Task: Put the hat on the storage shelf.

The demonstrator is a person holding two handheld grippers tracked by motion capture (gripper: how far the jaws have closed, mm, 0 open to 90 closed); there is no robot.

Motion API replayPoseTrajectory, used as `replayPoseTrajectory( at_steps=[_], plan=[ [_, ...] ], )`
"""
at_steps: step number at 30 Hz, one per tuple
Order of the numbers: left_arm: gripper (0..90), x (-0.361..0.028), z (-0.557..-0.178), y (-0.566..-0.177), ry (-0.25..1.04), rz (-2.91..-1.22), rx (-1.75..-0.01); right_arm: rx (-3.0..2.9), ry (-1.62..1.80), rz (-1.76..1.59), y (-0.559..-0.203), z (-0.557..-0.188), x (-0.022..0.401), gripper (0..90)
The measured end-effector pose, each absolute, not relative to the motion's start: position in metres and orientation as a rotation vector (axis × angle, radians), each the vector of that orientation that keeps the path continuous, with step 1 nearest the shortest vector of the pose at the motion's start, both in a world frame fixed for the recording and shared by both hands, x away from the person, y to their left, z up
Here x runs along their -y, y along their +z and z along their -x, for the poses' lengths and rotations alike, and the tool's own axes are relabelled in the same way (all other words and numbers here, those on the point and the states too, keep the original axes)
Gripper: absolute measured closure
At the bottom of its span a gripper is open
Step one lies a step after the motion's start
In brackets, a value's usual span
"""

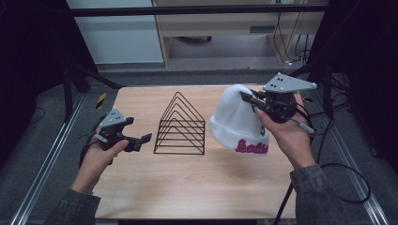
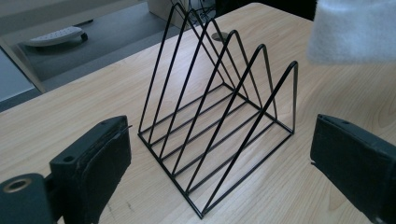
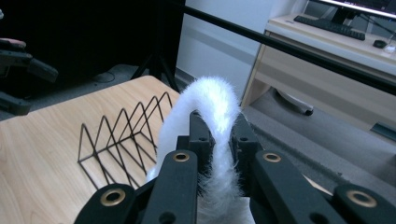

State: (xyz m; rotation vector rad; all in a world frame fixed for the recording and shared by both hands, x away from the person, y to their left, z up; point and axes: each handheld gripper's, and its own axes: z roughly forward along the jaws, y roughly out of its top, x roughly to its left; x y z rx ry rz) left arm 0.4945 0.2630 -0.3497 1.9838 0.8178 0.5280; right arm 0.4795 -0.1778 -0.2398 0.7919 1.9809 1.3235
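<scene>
Right gripper (image 1: 249,99) has its jaws clenched on a white knit hat (image 1: 237,119), pinching a fold near the crown; in the right gripper view the fuzzy fabric (image 3: 212,116) bulges up betw. the two jaws. Hat hangs off the grip, raised over the right part of the table (image 1: 187,183), cuff end lower w/ pink lettering (image 1: 251,146) facing the person. Can't tell if the cuff touches the wood. Left gripper (image 1: 141,139) is held low over the left side, jaws released & wide apart, nothing betw. them, pointing toward the black wire rack (image 1: 180,126). Rack stands upright mid-table, a row of triangular wire dividers on a flat base, just left of the hat & apart from it. In the left gripper view the rack (image 2: 219,121) sits betw. the two jaws but farther off, hat's edge (image 2: 355,30) showing top right.
</scene>
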Motion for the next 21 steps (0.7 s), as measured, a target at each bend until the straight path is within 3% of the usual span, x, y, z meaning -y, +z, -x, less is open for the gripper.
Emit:
replayPoseTrajectory(
  at_steps=[7, 21],
  plan=[
    [11.0, -0.254, -0.495, -0.331, 0.530, -1.999, -0.762, -1.926, 1.382, -0.774, -0.223, -0.484, 0.170, 83.2],
    [14.5, -0.226, -0.505, -0.303, 0.518, -2.018, -0.677, -1.891, 1.428, -0.735, -0.199, -0.495, 0.144, 83.3]
  ],
)
